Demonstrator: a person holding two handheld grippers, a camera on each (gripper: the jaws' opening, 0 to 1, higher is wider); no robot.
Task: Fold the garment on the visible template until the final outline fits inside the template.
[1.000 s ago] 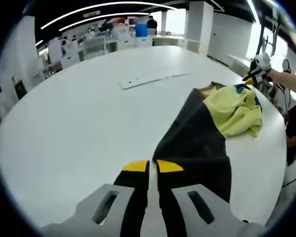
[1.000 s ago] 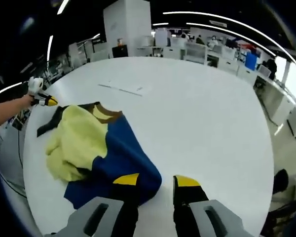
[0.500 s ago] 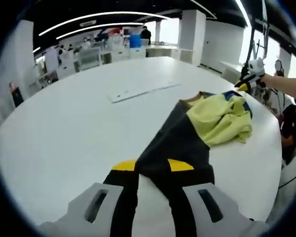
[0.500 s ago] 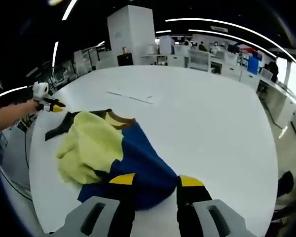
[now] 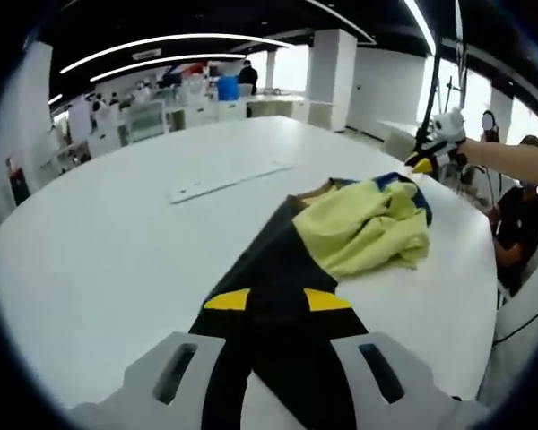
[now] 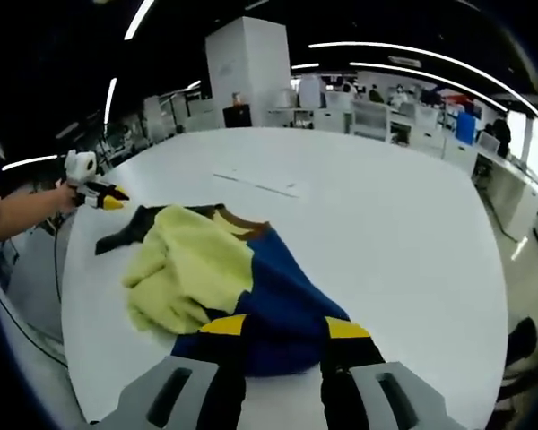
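Observation:
A colour-block garment lies bunched on the round white table (image 5: 99,260), with a pale yellow part (image 5: 363,224), a black part (image 5: 273,260), a blue part (image 6: 282,300) and a brown collar (image 6: 242,224). My left gripper (image 5: 278,300) is open, its yellow-tipped jaws standing on either side of the black end of the cloth. My right gripper (image 6: 285,326) is open too, with the blue end lying between its jaws. In the left gripper view the right gripper (image 5: 429,154) shows in a hand by the blue edge. In the right gripper view the left gripper (image 6: 94,192) shows near the black end.
A thin white strip (image 5: 229,179) lies flat on the table beyond the garment, and it is also in the right gripper view (image 6: 255,184). The table edge (image 5: 484,305) runs close behind the garment. Desks, pillars and people stand in the room beyond.
My left jaws have spread from nearly closed to wide apart. Both grippers have come lower and closer, so the cloth ends now lie between their jaws. The garment looks unmoved.

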